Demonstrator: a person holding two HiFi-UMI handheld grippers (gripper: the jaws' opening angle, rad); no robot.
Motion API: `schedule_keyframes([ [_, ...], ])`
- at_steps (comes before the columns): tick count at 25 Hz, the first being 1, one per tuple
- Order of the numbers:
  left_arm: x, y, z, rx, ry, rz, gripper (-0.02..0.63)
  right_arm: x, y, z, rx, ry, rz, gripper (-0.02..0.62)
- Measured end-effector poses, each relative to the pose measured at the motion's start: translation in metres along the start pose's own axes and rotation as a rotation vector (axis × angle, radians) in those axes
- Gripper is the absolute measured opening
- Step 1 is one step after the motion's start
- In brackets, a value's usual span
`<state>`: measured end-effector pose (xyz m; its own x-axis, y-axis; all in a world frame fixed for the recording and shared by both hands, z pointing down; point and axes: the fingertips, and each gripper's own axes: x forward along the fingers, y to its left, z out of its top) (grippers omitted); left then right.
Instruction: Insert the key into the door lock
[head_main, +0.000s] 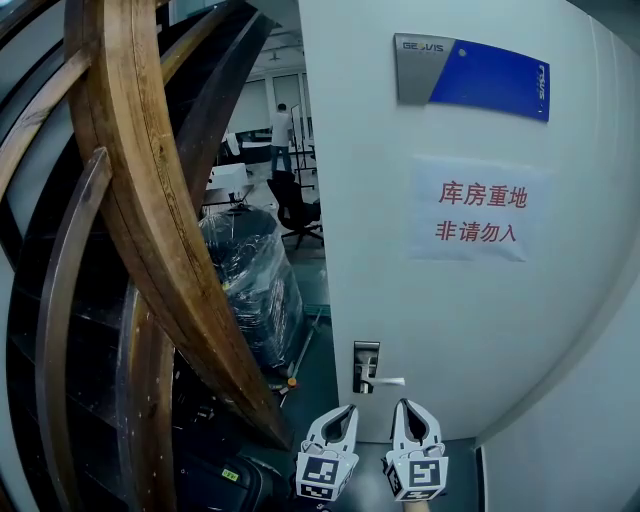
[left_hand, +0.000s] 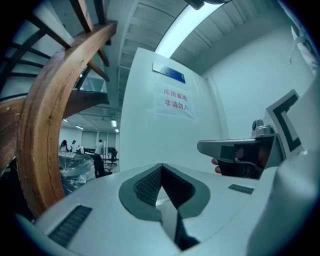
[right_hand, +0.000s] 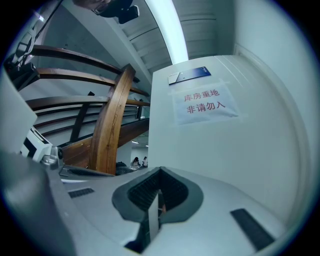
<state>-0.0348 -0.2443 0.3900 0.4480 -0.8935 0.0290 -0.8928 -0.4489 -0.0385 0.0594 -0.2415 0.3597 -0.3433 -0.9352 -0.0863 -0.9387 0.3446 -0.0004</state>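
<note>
A white door (head_main: 450, 310) stands ajar ahead, with a metal lock plate (head_main: 365, 366) and a lever handle (head_main: 388, 381) near its left edge. Both grippers are low in the head view, just below the lock and apart from it. My left gripper (head_main: 347, 408) (left_hand: 161, 167) is shut with nothing between its pads. My right gripper (head_main: 403, 403) (right_hand: 160, 172) is shut on a thin flat silver key (right_hand: 152, 218), which shows edge-on between the pads. The door (right_hand: 225, 145) fills the space in front of the right gripper. The keyhole itself is too small to make out.
Curved wooden stair beams (head_main: 150, 230) crowd the left side. Past the door's edge are a plastic-wrapped bundle (head_main: 250, 280), an office chair (head_main: 298, 212) and a far-off person (head_main: 282, 135). A paper notice (head_main: 468, 210) and a blue nameplate (head_main: 475, 75) hang on the door.
</note>
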Motion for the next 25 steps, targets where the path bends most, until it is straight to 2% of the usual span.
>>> schedule_keyframes([
  [21,-0.008,0.003,-0.001,0.01,0.005,0.005,0.003,-0.003,0.01,-0.003,-0.008,0.011,0.019,0.005],
  [25,-0.008,0.005,0.001,0.023,0.002,0.008,0.003,-0.001,0.015,0.002,-0.045,0.006,0.021,0.005],
])
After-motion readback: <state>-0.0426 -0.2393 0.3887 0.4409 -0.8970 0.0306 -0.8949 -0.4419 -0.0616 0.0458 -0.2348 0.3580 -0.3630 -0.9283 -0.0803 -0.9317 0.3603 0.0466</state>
